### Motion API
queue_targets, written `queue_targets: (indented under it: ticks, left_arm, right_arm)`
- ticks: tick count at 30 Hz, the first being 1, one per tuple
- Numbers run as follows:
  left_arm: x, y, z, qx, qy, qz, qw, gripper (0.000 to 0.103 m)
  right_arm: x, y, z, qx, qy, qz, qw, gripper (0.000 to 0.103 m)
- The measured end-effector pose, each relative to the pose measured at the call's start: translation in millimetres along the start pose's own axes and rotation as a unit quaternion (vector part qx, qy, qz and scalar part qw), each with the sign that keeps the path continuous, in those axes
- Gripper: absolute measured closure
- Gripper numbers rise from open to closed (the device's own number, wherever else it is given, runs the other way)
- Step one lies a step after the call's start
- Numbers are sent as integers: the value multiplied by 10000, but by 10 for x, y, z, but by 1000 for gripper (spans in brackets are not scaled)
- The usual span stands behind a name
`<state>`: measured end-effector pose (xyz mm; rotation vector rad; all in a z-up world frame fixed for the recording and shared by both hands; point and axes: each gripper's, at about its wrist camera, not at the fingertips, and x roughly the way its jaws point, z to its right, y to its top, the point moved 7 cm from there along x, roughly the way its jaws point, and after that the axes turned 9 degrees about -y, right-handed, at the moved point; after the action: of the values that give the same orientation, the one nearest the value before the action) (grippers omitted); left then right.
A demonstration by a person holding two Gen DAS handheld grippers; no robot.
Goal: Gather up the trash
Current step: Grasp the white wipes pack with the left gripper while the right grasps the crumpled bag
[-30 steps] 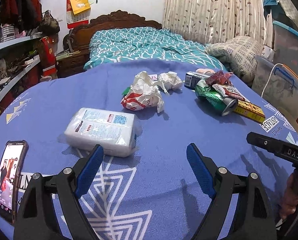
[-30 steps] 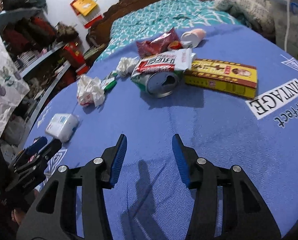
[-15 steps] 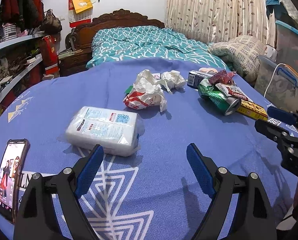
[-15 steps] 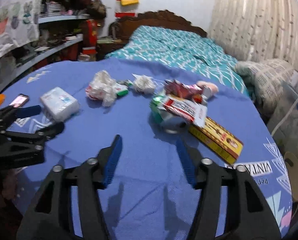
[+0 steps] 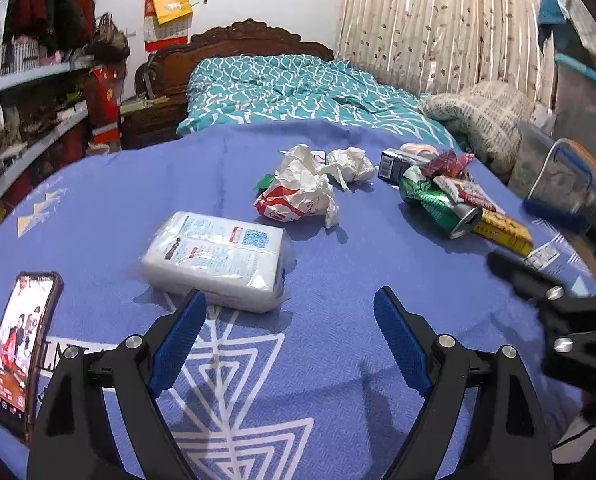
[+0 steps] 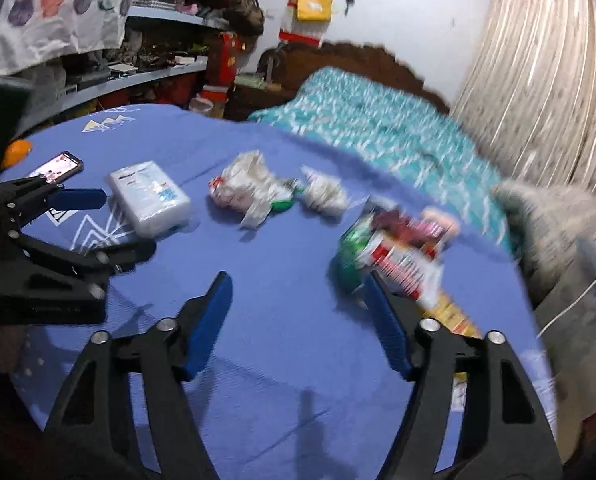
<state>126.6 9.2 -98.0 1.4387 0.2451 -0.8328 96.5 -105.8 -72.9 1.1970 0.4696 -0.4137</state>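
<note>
The trash lies in a loose band across the far half of the blue cloth-covered worktop [image 5: 337, 264]. Toward the middle sits a crumpled white paper wrapper with red print [image 5: 299, 194], with a small green scrap touching its far left side, and just beside it on the right a balled-up white tissue [image 5: 351, 164]. Further right is a tighter heap: a dented green drink can [image 5: 437, 208] lying on its side with its open end facing the near right, a red-and-white snack wrapper [image 5: 463, 192] draped over it, a crinkled dark red foil wrapper [image 5: 449, 160] behind that, a small dark carton [image 5: 391, 164] at the far left of the heap, and a flat yellow box [image 5: 505, 232] touching the can's near right side. In the right wrist view this heap is blurred.

Nearer, apart from the trash, a white plastic-wrapped pack of tissues [image 5: 218, 260] lies flat, and a smartphone with a lit screen [image 5: 20, 344] rests at the left edge of the worktop.

The left gripper [image 5: 290, 336] hovers low over the near part of the worktop, its blue-padded jaws spread wide and empty, the tissue pack just ahead of its left finger. The right gripper [image 6: 298, 320] is also above the cloth with its jaws wide apart and holding nothing, the can heap just ahead of its right finger.

Beyond the worktop stands a bed with a teal patterned quilt [image 5: 298, 88] and a carved wooden headboard.
</note>
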Motion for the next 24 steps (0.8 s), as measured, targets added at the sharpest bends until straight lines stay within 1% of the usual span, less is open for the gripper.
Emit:
queue_targets:
  ticks: [1, 3, 4, 6, 8, 10, 12, 13, 15, 18, 21, 24]
  left_arm:
    - [-24, 2, -67, -183, -76, -5, 9998, 18]
    - [-45, 7, -213, -590, -134, -37, 9982, 17]
    - [-58, 17, -325, -917, -194, -54, 9956, 16]
    - [-82, 39, -490, -1375, -258, -12, 9902, 16]
    - [-87, 49, -632, -1684, -189, -12, 9855, 16]
    - [-9, 38, -730, -1964, -235, -183, 9801, 15]
    - [95, 25, -783, -2238, -403, -385, 9731, 15]
    - [148, 21, -812, -2414, -498, -465, 9680, 15]
    - [188, 33, -830, -2569, -569, -470, 9636, 15]
    - [180, 66, -862, -2626, -595, -406, 9622, 15]
    - [184, 49, -938, -2753, -646, -413, 9583, 15]
    - [173, 64, -1018, -2825, -643, -372, 9564, 15]
  right_arm:
    - [38, -40, -13, 104, 91, -90, 9999, 41]
    - [107, -101, -38, 328, 277, -234, 9988, 42]
    - [125, -131, -43, 409, 338, -275, 9982, 43]
    - [171, -175, -69, 554, 468, -346, 9968, 45]
    - [219, -191, -110, 662, 613, -418, 9950, 49]
    - [274, -181, -128, 723, 715, -478, 9937, 51]
    - [368, -139, -151, 809, 869, -560, 9913, 55]
    - [425, -96, -163, 857, 950, -605, 9899, 58]
    - [575, 42, -176, 949, 1104, -699, 9869, 61]
    - [853, 267, -279, 947, 1352, -804, 9830, 62]
    - [1106, 424, -522, 706, 1544, -898, 9814, 62]
    - [1237, 472, -807, 422, 1760, -952, 9789, 63]
